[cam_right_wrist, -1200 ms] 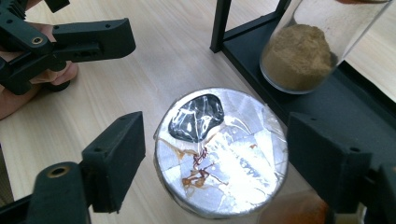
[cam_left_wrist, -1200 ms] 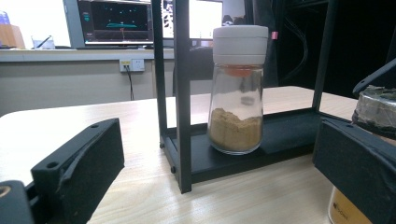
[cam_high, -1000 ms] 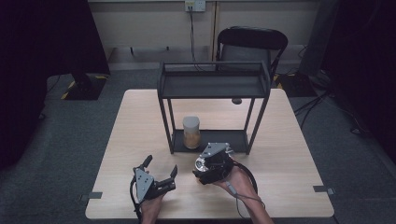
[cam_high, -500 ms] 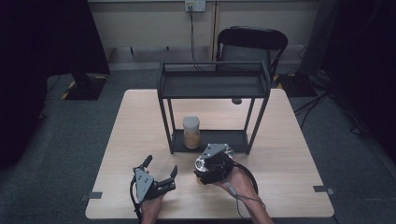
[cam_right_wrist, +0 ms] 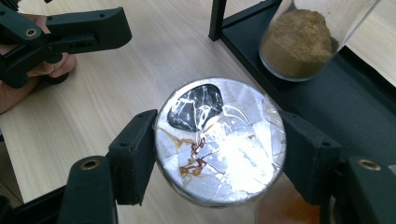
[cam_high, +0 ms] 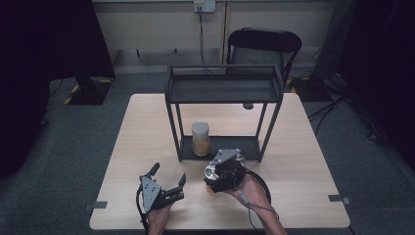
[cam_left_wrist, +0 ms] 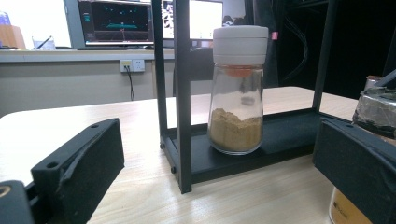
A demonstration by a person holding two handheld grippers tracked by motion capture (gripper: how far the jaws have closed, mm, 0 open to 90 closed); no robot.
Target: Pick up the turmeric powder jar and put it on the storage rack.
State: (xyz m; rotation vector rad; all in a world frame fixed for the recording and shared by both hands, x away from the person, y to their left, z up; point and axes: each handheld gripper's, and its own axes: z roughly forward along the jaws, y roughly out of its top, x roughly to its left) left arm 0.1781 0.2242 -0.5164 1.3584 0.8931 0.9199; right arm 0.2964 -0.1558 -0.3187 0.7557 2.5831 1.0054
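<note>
My right gripper (cam_high: 222,171) points down over a jar with a foil-covered top (cam_right_wrist: 219,140), just in front of the black rack. Its jaws have just been closing with that jar between them, and both pads (cam_right_wrist: 135,154) now press on the jar's rim in the right gripper view. Left of it, my left gripper (cam_high: 169,175) rests low on the table, open, with nothing between its jaws (cam_left_wrist: 217,154). A glass spice jar (cam_high: 200,138) with a white lid and brown powder (cam_left_wrist: 236,133) stands upright on the rack's bottom shelf (cam_left_wrist: 289,135).
The black two-level rack (cam_high: 225,90) stands mid-table with its front posts (cam_left_wrist: 182,93) close to both grippers. The wooden table (cam_high: 142,132) has bare room on the left and right. A black chair (cam_high: 264,44) stands behind the table.
</note>
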